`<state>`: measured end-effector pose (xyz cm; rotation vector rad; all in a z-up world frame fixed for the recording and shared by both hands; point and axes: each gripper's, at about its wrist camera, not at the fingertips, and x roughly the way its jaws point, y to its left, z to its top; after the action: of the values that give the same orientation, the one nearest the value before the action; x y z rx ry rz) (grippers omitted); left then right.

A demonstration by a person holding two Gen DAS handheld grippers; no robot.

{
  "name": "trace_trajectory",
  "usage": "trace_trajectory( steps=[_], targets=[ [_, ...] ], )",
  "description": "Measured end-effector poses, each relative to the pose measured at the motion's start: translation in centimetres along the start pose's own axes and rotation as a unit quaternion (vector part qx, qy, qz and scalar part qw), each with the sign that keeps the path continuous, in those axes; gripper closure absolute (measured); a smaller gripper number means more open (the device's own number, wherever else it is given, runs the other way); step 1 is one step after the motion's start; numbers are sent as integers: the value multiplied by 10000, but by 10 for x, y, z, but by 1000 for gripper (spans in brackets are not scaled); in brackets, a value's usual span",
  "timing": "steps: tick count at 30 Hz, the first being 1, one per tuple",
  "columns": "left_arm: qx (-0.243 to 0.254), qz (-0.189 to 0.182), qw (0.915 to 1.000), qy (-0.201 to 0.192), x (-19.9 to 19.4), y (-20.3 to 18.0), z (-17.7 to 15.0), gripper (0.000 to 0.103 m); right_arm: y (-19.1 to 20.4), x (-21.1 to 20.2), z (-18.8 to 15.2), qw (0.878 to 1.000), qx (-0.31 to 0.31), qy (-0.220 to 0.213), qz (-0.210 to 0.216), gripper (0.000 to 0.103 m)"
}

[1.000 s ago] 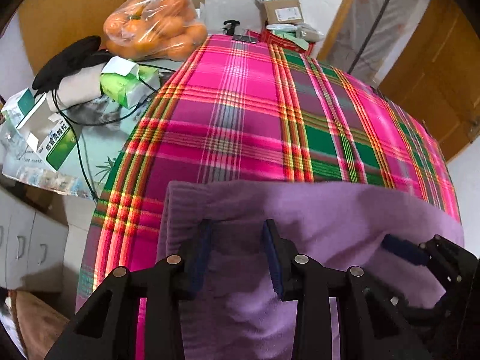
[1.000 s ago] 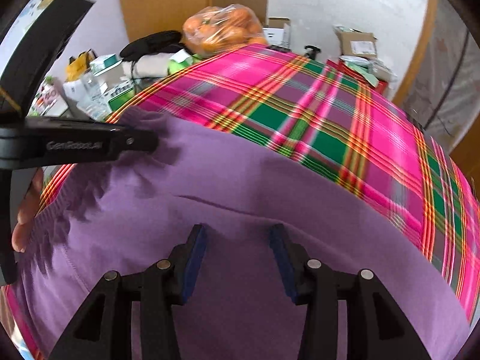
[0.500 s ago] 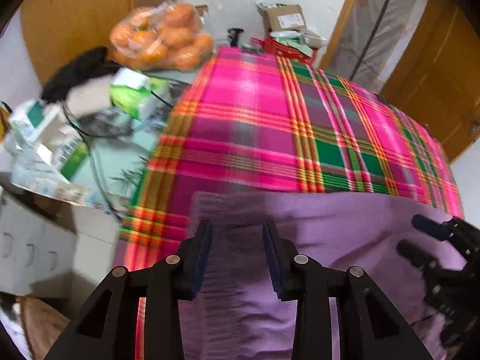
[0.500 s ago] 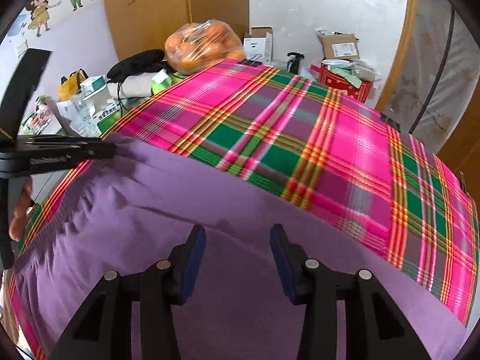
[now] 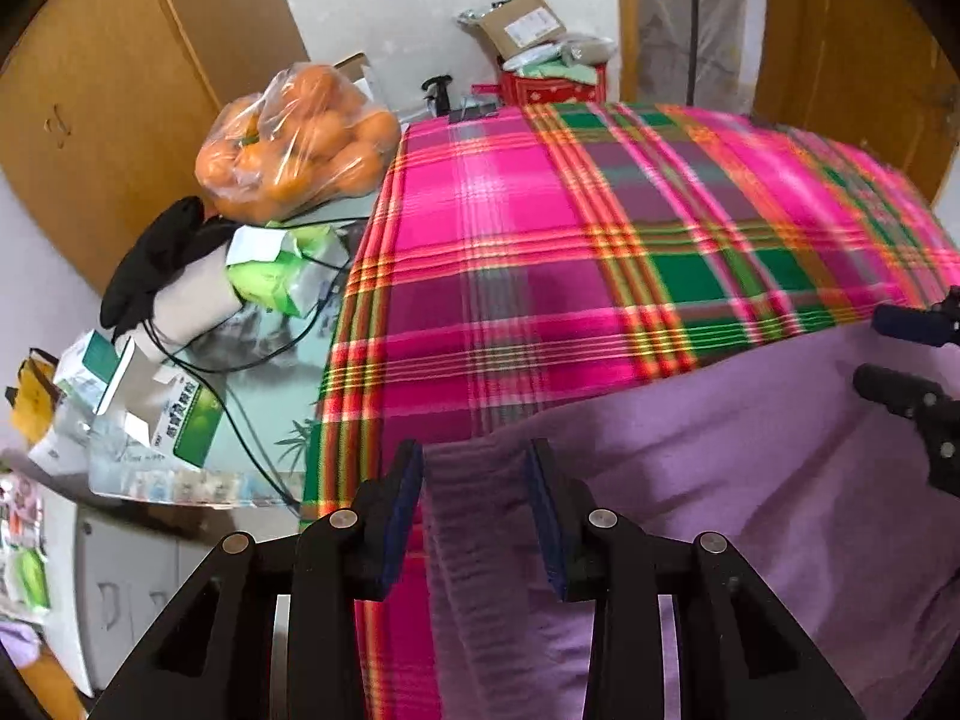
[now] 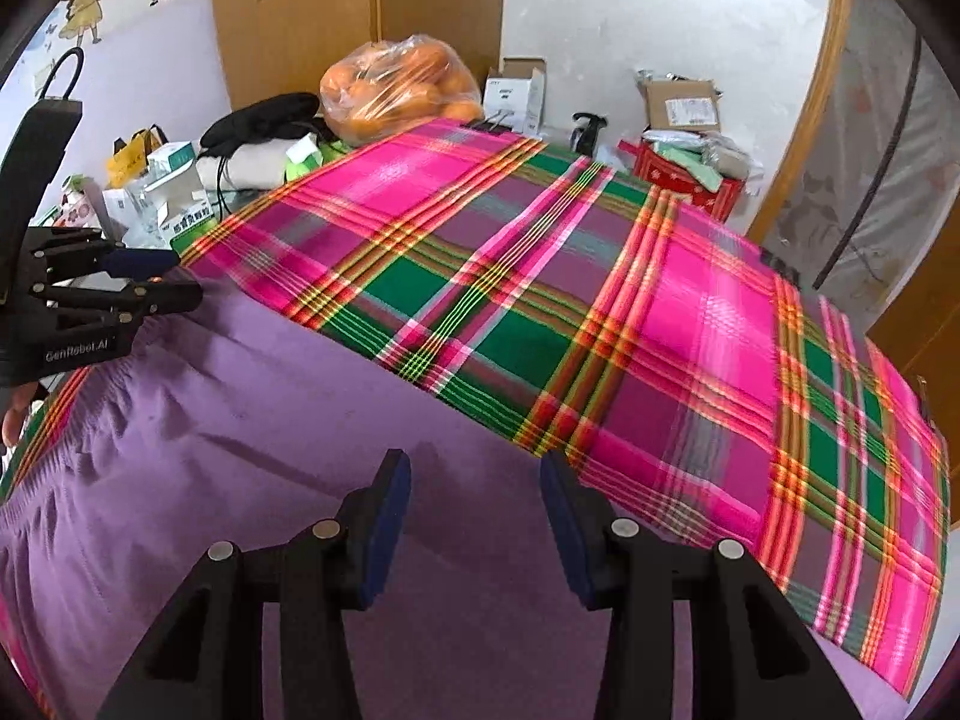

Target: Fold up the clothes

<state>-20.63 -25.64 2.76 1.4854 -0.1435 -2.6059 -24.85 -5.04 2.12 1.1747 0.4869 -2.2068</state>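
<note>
A purple garment (image 5: 720,510) lies spread over the near part of a pink and green plaid tablecloth (image 5: 540,228). My left gripper (image 5: 478,480) stands open, and the garment's ribbed left corner lies between and below its fingers. At the right edge of that view the right gripper (image 5: 888,348) shows over the garment's far edge. In the right wrist view the garment (image 6: 240,480) fills the lower left. My right gripper (image 6: 477,498) is open just above it, near where it meets the plaid cloth (image 6: 540,276). The left gripper (image 6: 162,281) is at the garment's far left corner.
Left of the table, a glass side surface carries a bag of oranges (image 5: 300,138), cartons (image 5: 174,414), black cables and folded cloth. Cardboard boxes (image 6: 678,102) and a red box stand behind the table. Wooden doors lie beyond. A person's hand (image 6: 12,420) shows at the left edge.
Both grippers have drawn back toward the garment's near side, still open. More plaid cloth now shows ahead, and the garment's ribbed corner has come between the left fingers.
</note>
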Motion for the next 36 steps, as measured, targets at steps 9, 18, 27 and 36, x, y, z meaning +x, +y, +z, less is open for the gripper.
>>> trace_trajectory(
  steps=[9,18,27,36],
  targets=[
    [355,-85,9993,-65,10,-1,3,66,0,12,4,9998,6,-57,187,53],
    [686,-55,9964,-487,8,-7,-3,66,-6,13,2,9990,143,-167,391,51],
    [506,-387,9967,-510,7,1,-9,70,-1,9,0,9991,67,-59,414,65],
    [737,-214,9951,-617,1,-3,-15,82,7,3,-5,9994,68,-166,284,94]
  ],
)
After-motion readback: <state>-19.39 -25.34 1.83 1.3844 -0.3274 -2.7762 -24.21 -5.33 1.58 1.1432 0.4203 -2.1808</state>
